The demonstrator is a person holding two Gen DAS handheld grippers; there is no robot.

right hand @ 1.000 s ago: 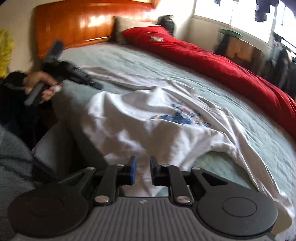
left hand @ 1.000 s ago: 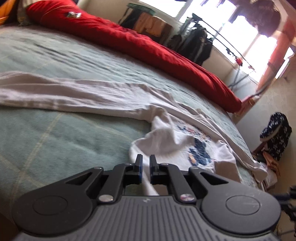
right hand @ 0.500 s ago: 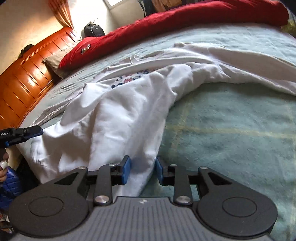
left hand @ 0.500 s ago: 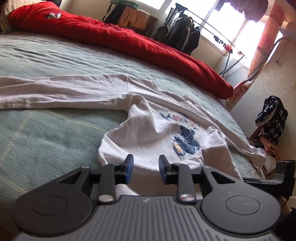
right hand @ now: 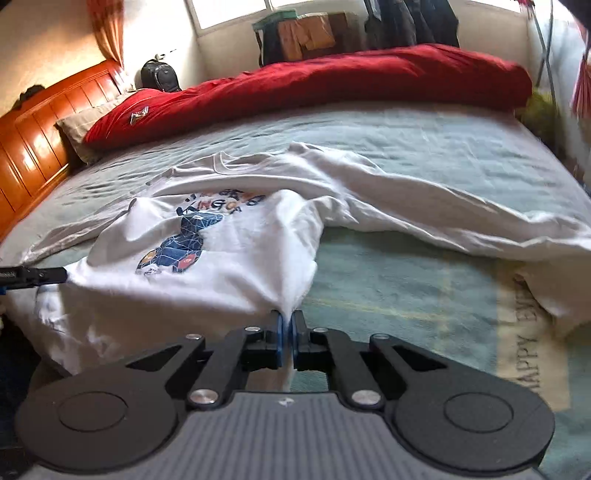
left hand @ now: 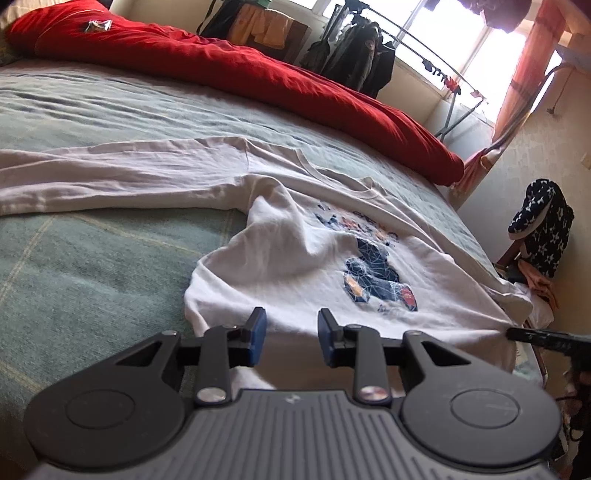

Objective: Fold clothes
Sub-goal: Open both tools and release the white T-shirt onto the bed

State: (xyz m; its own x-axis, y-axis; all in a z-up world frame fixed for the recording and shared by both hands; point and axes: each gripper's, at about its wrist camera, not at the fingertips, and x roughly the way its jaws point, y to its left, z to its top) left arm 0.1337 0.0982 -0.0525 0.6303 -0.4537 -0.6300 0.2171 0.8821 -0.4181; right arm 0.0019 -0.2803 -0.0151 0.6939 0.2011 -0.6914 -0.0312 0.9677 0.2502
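Daylight from the windows (left hand: 447,33) behind my view blows out; fisheye bends edges; my right view blurs slightly.

The bed (right hand: 424,155) had a pale green checked cover, kinda rumpled; a white long-sleeved shirt (right hand: 236,254) with a dark blue print lay spread on it, one sleeve stretched sideways and the hem draped over the near edge; a red duvet (right hand: 332,81) was bunched along the far side; a beige pillow (right hand: 79,123) sat against the wooden headboard (right hand: 33,122)
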